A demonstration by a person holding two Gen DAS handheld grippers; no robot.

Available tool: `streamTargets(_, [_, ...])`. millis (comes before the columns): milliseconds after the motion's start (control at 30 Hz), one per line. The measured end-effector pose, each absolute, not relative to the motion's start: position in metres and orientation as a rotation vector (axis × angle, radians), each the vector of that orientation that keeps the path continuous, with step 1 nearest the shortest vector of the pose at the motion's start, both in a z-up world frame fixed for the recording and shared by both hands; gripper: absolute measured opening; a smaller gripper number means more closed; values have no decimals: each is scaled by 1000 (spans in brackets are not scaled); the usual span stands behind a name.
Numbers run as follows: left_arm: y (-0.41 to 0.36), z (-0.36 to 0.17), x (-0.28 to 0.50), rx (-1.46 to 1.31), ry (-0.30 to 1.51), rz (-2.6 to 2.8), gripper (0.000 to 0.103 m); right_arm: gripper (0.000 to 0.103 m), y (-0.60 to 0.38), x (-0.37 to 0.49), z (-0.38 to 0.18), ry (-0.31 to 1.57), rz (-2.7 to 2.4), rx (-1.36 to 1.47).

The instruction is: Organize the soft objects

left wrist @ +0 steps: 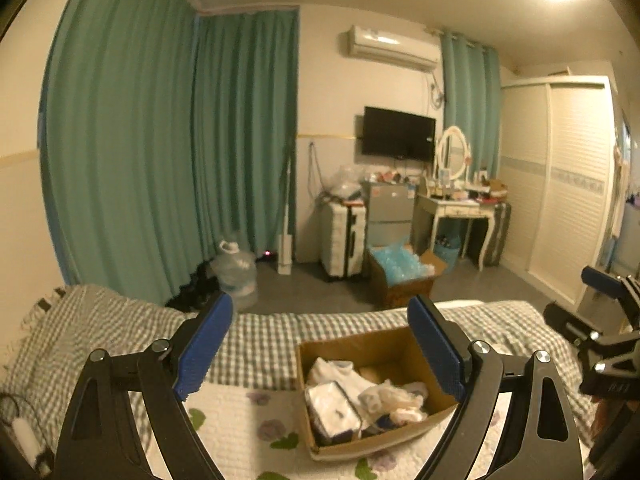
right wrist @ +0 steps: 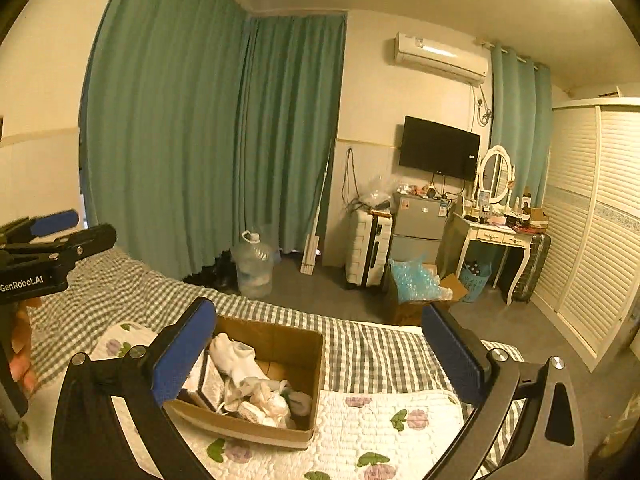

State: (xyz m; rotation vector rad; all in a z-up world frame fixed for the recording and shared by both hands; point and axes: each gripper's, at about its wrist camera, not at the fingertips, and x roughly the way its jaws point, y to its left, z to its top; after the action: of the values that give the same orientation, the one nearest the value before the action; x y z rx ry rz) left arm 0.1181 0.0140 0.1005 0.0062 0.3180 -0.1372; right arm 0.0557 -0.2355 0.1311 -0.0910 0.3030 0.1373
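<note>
Both my left gripper (left wrist: 320, 344) and right gripper (right wrist: 316, 356) gape wide, empty; cardboard box (right wrist: 280, 340) of soft whites at six o'clock.

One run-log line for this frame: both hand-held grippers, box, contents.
left hand-held gripper: open, empty | right hand-held gripper: open, empty | cardboard box: on bed, open | white soft items: inside box

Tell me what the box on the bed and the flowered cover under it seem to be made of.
The box looks like plain brown cardboard: matte, with thin raw-edged walls. The flowered cover looks like quilted cotton or a similar soft fabric; its white surface is puckered by rows of stitching and printed with purple flowers. The exact fibre cannot be told.
</note>
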Motion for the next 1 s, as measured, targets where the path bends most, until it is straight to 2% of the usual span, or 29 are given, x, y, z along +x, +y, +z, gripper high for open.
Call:
streamTargets(233, [28,66,97,-5,306,-94,90,103,-233,26,104,297,120,-103])
streamTargets(567, [29,-10,75,20,411,-85,90,103,-220,8,29,396,140,-115])
streamTargets(733, [29,-24,61,-7,429,-79,90,103,-220,8,7,446,147,-57])
streamTargets(1000, [27,-24,52,5,426,-74,90,103,-213,5,7,437,142,-71])
